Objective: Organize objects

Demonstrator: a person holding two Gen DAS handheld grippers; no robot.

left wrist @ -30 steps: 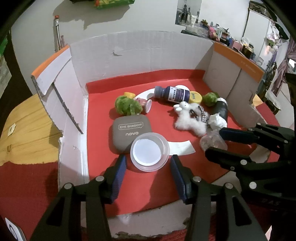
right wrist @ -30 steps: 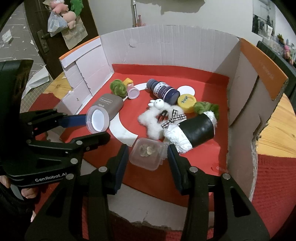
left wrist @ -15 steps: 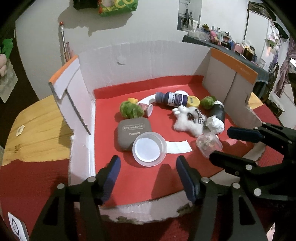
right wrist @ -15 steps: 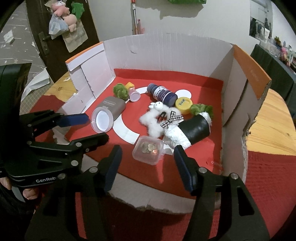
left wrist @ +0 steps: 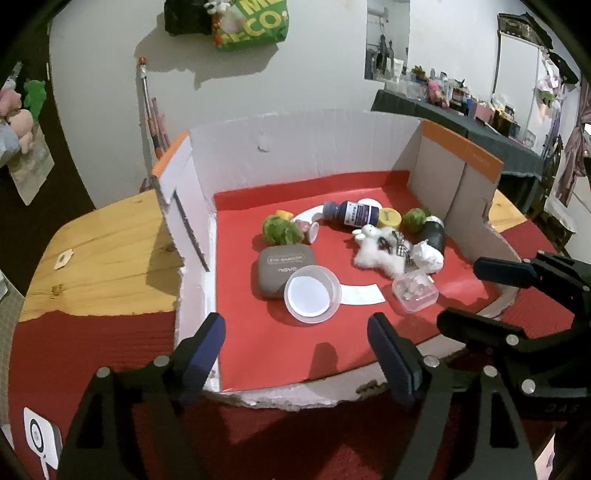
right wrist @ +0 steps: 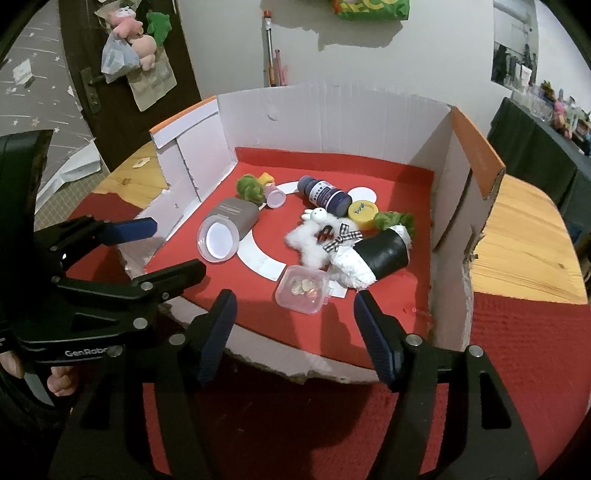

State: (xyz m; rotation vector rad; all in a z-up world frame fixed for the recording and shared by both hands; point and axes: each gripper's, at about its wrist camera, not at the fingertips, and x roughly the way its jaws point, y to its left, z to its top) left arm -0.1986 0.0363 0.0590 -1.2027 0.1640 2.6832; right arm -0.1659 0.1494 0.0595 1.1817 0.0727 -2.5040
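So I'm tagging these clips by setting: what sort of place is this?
Most likely a lived-in room of a home, not a lab. A wooden table with a red cloth holds a cut-open cardboard box of small household items. Soft toys hang on a door, and a cluttered shelf stands behind.

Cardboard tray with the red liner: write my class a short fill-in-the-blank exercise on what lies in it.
1. The dark blue bottle with a white label lies on its ____.
2. The round clear plastic tub leans on the grey ____ case.
3. The small square clear box holds ____.

Answers: side; eye shadow; coins
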